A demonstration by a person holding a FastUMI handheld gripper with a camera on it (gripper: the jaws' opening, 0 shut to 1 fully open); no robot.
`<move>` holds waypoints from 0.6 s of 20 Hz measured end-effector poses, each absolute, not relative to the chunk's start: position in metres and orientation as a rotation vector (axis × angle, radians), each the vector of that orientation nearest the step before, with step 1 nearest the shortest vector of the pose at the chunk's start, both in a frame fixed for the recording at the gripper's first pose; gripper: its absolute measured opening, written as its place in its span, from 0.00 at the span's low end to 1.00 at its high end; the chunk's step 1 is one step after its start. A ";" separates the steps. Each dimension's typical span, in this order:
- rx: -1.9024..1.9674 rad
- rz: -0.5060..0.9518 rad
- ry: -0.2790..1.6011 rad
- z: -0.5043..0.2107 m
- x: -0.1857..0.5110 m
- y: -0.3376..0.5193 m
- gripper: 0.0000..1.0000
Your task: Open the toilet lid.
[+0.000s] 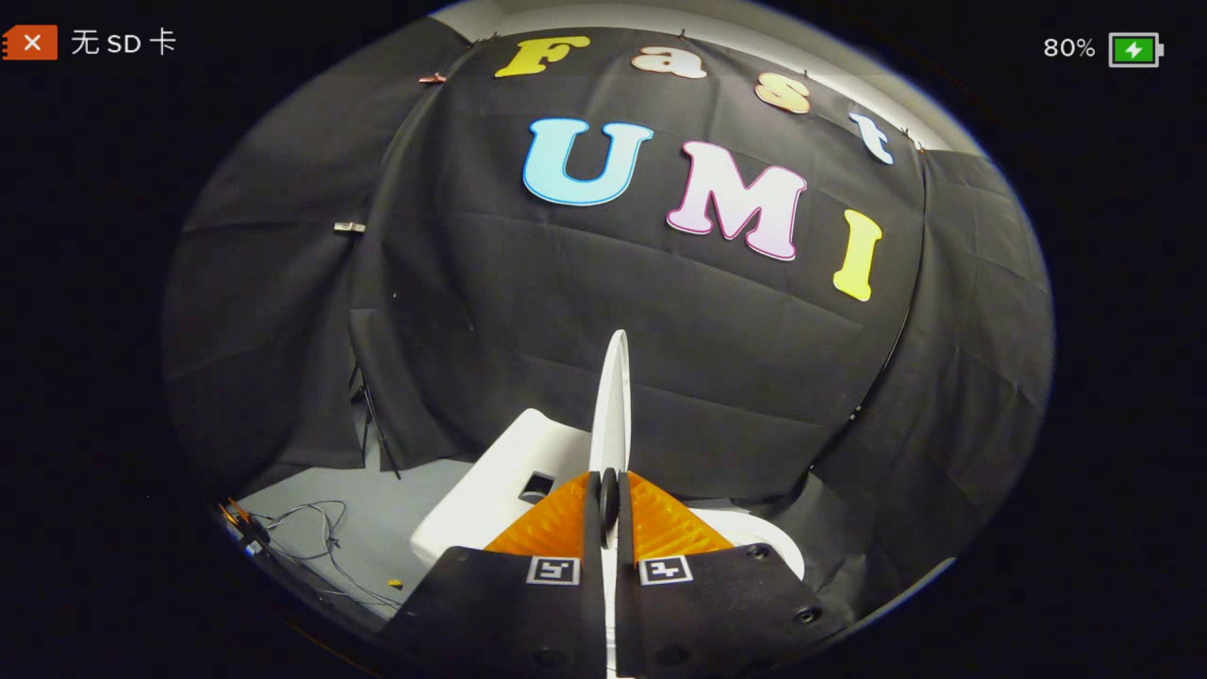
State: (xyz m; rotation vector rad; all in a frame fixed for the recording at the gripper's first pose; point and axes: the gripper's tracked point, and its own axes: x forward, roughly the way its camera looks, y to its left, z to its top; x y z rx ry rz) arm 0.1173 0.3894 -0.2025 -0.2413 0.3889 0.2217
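Note:
The white toilet lid (613, 405) stands raised on edge, seen as a thin upright blade rising from between my fingers. My gripper (609, 495) is shut on the lid's rim, one finger on each face. To the left of the fingers lies the white toilet tank (500, 490) with a dark flush button (536, 487) on top. To the right of the fingers a piece of the white seat or bowl rim (754, 533) shows. The bowl itself is hidden behind the gripper.
Black cloth walls close the booth behind and to both sides. A grey floor (377, 528) lies left of the toilet, with loose cables (311, 538) and a thin stand leg (377, 434) against the left wall.

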 end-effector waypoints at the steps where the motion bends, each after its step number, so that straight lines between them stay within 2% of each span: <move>1: -0.261 0.218 0.383 -0.202 0.117 0.391 0.08; 3: -0.265 0.208 0.372 -0.202 0.117 0.389 0.08; 6: -0.250 0.206 0.376 -0.205 0.112 0.386 0.14; 12: -0.309 0.257 0.380 -0.213 0.099 0.392 0.99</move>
